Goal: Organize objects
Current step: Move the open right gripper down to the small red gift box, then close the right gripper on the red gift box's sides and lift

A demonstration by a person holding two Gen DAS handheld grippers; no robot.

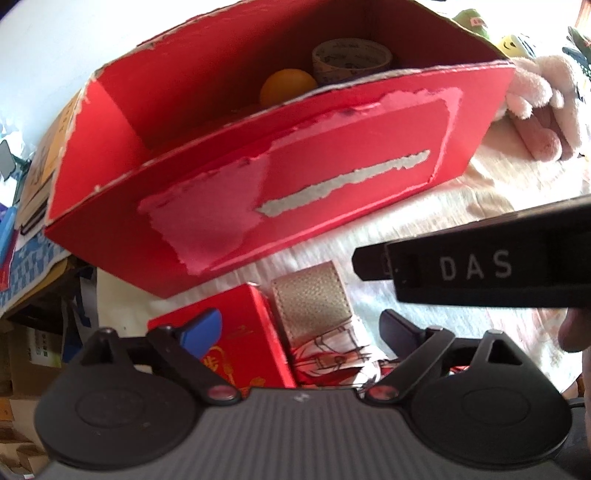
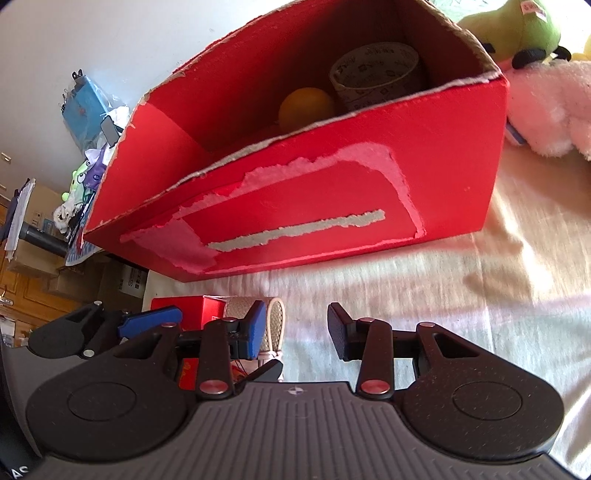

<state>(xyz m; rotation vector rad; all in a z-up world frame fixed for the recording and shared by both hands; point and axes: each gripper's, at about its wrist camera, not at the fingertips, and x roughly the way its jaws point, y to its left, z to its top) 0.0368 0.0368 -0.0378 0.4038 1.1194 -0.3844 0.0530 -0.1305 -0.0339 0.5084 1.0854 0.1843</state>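
A big open red cardboard box [image 1: 303, 177] stands on a pale cloth; it also fills the right wrist view [image 2: 332, 206]. Inside it lie an orange ball [image 1: 286, 86] [image 2: 306, 105] and a roll of printed tape [image 1: 349, 59] [image 2: 375, 72]. My left gripper [image 1: 299, 328] is open around a small red box [image 1: 236, 339] and a beige pouch [image 1: 314, 302] lying in front of the big box. My right gripper [image 2: 297, 325] is open and empty over the cloth, just right of the same small red box [image 2: 188, 310] and pouch [image 2: 275, 325].
Plush toys, pink [image 1: 543, 103] [image 2: 554, 107] and green [image 2: 517, 29], lie right of the big box. The right gripper's black body marked DAS [image 1: 480, 266] crosses the left view. Cardboard boxes and clutter [image 2: 85, 110] stand beyond the left edge.
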